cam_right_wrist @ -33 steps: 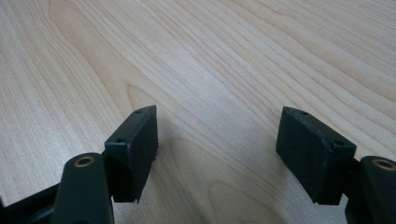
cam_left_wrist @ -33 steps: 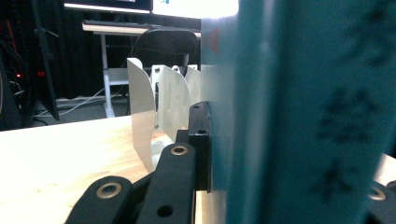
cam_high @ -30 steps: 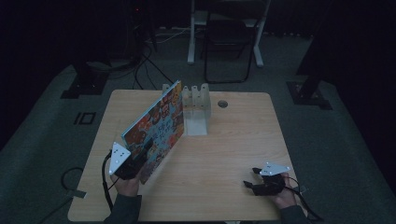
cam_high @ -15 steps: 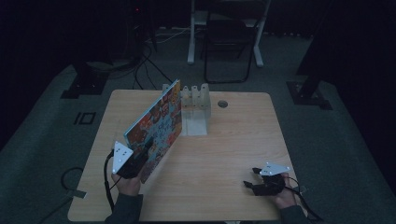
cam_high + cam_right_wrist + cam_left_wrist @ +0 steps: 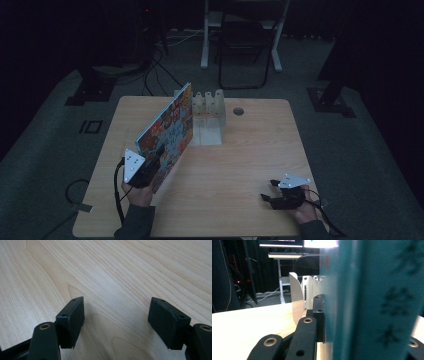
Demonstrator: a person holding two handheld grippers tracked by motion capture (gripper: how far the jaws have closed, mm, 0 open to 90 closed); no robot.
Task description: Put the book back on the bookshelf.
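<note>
A large flat book with a colourful cover [image 5: 170,131] stands tilted on edge over the table's left half, its far end near a white slotted rack [image 5: 207,114]. My left gripper [image 5: 152,165] is shut on the book's near edge; the left gripper view has the teal spine [image 5: 372,300] pressed against my black jaw, with the rack [image 5: 307,292] beyond. My right gripper [image 5: 270,192] rests low over the front right of the wooden table [image 5: 250,150], open, with bare wood [image 5: 117,290] between its jaws.
The white rack has several upright dividers at the table's back centre. A round cable hole [image 5: 238,111] lies right of it. A chair [image 5: 247,45] and desk legs stand behind the table, with cables on the floor at the left.
The left gripper has tipped the book more upright and swung its far end toward the rack. The right gripper has stayed still.
</note>
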